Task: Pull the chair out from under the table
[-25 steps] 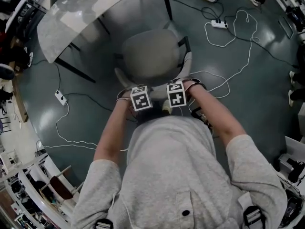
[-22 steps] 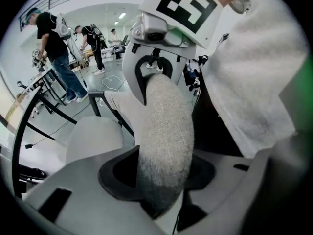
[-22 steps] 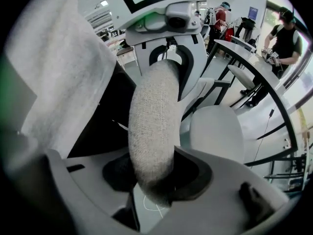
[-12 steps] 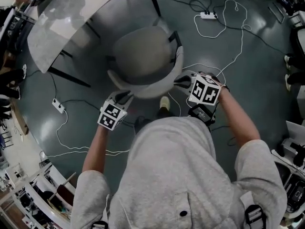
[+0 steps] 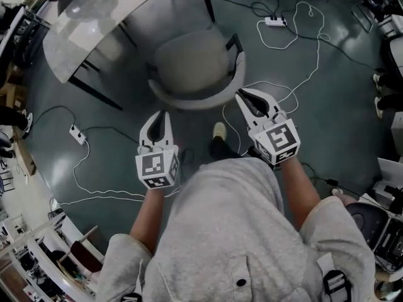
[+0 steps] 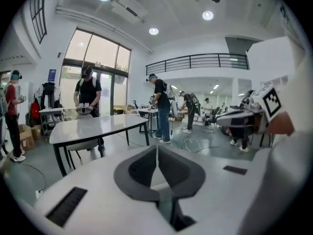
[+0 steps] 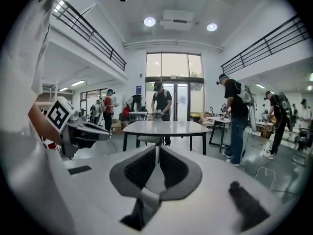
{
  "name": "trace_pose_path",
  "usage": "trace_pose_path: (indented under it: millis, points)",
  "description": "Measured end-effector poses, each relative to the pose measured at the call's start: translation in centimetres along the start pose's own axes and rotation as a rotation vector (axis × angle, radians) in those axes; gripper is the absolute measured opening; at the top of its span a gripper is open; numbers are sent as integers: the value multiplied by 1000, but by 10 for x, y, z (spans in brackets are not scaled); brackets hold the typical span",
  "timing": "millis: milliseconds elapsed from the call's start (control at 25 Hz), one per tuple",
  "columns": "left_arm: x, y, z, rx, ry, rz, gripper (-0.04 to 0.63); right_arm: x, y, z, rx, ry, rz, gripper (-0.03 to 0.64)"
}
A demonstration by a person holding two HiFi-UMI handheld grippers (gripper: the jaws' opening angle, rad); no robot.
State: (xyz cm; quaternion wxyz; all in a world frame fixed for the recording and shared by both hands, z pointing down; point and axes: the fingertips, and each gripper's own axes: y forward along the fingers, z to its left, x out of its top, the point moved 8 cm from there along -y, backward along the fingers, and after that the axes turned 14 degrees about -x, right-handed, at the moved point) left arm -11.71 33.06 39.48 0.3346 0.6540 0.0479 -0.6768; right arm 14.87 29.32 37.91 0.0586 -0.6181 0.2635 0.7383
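We are holding both claws raised and apart, on our side of the chair (image 5: 192,65) and touching nothing. The left claw (image 5: 162,116) is fully closed and empty. The right claw (image 5: 244,97) is closing, its jaws all but together, with nothing between them.

The chair is standing on the floor just ahead of us, its curved backrest (image 5: 195,99) turned our way. Its seat is showing whole beside the pale worktop (image 5: 94,17), which is lying up and to the left in the head view. From here it looks already drawn clear of the worktop's edge.

We are judging the chair to be stiff and fairly weighty: a padded shell on dark legs. It should slide rather than lift on this smooth floor. The padding may give a little under the jaws, so the firm rim of the backrest is the place to take hold, one claw on each side. The right claw is near that rim's right end, and the left claw is hanging a little short of its left end.
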Motion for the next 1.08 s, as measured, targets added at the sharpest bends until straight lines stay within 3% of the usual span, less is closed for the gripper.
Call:
trace_pose_path:
  millis: [200,520,1080]
  points:
    - [-1,-48,-38,-8,42,-82,26,1,-51,37,-60,38,-47,41]
    - [-18,-120,-73,-1,78,-142,26,-1,-114,78,-58,35,-84,41]
    - [-42,-183,-78,16,38,-177,26,4,-141,137,-24,-7,-123,41]
